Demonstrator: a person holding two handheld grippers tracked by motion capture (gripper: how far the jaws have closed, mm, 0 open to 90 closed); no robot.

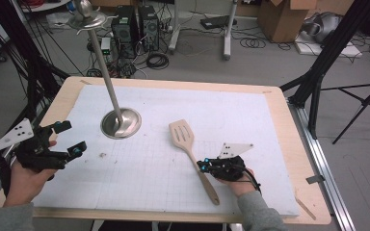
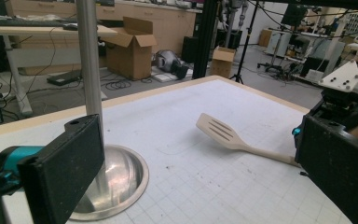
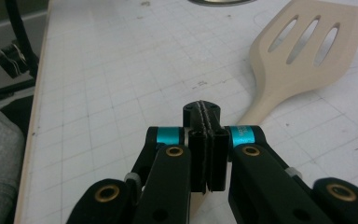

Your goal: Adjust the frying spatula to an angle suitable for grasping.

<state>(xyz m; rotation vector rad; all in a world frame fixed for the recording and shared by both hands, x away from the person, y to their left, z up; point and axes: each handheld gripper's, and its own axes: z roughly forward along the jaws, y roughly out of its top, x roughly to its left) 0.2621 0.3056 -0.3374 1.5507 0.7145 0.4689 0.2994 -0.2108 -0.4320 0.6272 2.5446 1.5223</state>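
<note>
Inspecting from largest to smallest: one worktop (image 1: 289, 159) covered by one white gridded mat (image 1: 183, 120); one metal stand (image 1: 120, 122) with a round base and a tall pole, left of centre; one wooden spatula (image 1: 189, 149) lying flat right of centre, slotted blade toward the far edge, handle running back toward the person; two grippers.

The left gripper (image 1: 70, 139) is held at the worktop's left edge, well apart from the spatula, its jaws wide open with nothing between them. In the left gripper view the stand's base (image 2: 116, 186) lies just beyond one jaw.

The right gripper (image 1: 203, 166) sits low over the spatula handle, near mid-length. In the right gripper view its jaws are pressed fully together with no gap, and the handle (image 3: 256, 112) passes beneath and beside them, not between them. Whether the closed tips actually touch the handle cannot be told for certain.

Risks, as judged:
- Closed jaws cannot take the handle; coming down as they are, they would press or skid on the wood and could swing the spatula across the mat.
- A grasp this far from the blade may let the heavier blade end droop or twist once lifted.
- A wide sweep toward the stand could knock its pole.
</note>
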